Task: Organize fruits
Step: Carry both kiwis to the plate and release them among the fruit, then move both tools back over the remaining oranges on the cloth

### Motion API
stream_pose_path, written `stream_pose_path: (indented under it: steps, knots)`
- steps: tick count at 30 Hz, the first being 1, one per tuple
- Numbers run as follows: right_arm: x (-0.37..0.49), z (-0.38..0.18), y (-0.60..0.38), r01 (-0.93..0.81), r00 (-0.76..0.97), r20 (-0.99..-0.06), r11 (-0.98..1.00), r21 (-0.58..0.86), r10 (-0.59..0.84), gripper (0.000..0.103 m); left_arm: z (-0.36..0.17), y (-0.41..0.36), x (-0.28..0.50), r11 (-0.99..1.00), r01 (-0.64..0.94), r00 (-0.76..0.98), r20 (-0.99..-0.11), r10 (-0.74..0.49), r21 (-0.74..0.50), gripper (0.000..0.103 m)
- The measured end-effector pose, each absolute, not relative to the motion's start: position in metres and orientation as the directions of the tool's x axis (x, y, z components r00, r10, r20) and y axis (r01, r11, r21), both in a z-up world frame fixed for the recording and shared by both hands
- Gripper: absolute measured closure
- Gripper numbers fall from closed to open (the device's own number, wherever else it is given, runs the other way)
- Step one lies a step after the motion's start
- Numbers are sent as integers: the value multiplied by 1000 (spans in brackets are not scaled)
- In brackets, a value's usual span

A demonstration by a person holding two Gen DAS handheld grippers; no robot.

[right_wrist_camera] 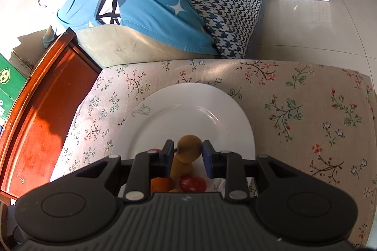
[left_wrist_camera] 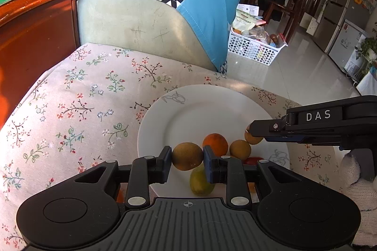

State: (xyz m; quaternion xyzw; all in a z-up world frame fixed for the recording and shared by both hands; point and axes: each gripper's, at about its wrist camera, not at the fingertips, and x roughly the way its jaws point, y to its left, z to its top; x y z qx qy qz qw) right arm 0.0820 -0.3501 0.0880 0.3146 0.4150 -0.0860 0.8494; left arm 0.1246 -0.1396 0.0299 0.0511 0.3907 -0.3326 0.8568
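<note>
low in each wrist view, the left gripper [left_wrist_camera: 187, 156] clenches a small brown fruit [left_wrist_camera: 186, 156] and the right gripper [right_wrist_camera: 187, 155] another brown fruit [right_wrist_camera: 190, 148] over the white plate [left_wrist_camera: 195, 109], each likely light, round, slippery, best pinched mid-width.

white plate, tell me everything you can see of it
The white plate is round, glossy, ceramic-looking, with a faint line drawing on its rim. It lies flat on the floral cloth. Small fruits cluster at its near edge; the far half is bare. Both grippers hold brown fruits over it.
</note>
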Motion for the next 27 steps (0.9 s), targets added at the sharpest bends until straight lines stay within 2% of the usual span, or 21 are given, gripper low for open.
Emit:
stream_pose_path:
  steps: [3,5,7,12,16,27]
  knots:
    - [82,90,-349,399,647,-754,793,460,112,75,35,-139,123,776,605,485,-691,-536,-178,74]
    - [82,92,-348,395,654,-749,797,457,106,74,41,-138,122,775,603,492,-675,-549,-190,62]
    - [82,94,-347,389,658,-745,800,457,106,74,48,-136,122,783,590,510,-662,-550,-196,57]
    - [80,99,-341,359,666,-738,819,447,110,74,65,-125,123,802,561,538,-645,-543,-207,57]
    - [75,103,-332,323,669,-733,843,430,118,73,78,-112,118,818,547,559,-648,-517,-181,51]
    - [55,112,-291,176,677,-715,906,386,173,73,89,-57,100,872,459,606,-657,-447,-170,49]
